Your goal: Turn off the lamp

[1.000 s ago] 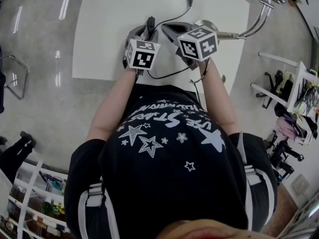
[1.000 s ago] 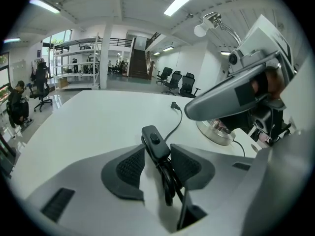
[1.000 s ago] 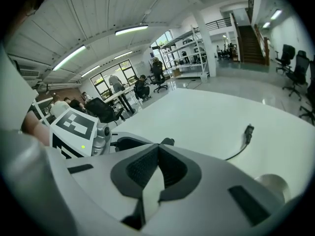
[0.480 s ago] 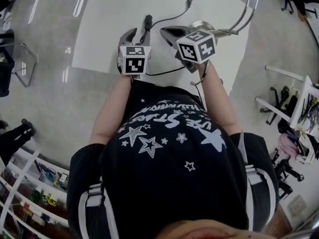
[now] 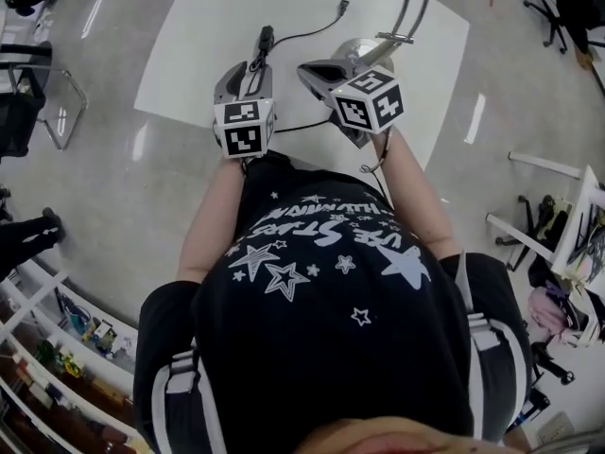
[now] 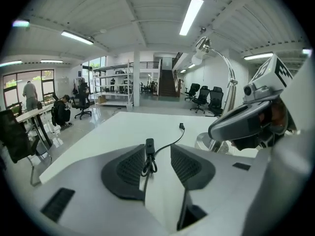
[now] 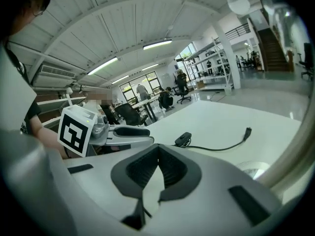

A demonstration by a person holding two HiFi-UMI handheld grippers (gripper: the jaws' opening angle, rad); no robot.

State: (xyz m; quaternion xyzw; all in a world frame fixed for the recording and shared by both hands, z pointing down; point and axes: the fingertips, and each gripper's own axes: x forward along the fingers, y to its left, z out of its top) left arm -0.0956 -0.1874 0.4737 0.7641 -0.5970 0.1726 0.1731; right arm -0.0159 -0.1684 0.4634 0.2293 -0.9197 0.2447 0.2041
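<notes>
The lamp stands at the far right of the white table (image 5: 189, 64), its round chrome base (image 5: 352, 49) flat on the top. Its curved stem (image 5: 413, 3) rises away from the person and runs out of the head view. In the left gripper view the stem arcs over to a pale lamp head (image 6: 202, 48) high above the table. Whether the lamp is lit cannot be told.

The inline switch (image 5: 266, 38), a small black bar, lies flat on the table left of the base. Its long axis points away from the person. From the switch the black cord (image 5: 307, 34) runs right and away to a loose plug end (image 5: 341, 8), which also lies on the table.

The left tongs (image 5: 248, 67) point along the switch's axis. Their jaws are apart and grip nothing. The switch lies just beyond the tips, and the cord trails back between them.

The right tongs (image 5: 304, 67) lie just beside the base and point left toward the switch. Their tips are together with nothing between.

Both bare forearms reach forward from the torso, the left forearm (image 5: 213, 216) straight and the right forearm (image 5: 411, 187) angled inward.
</notes>
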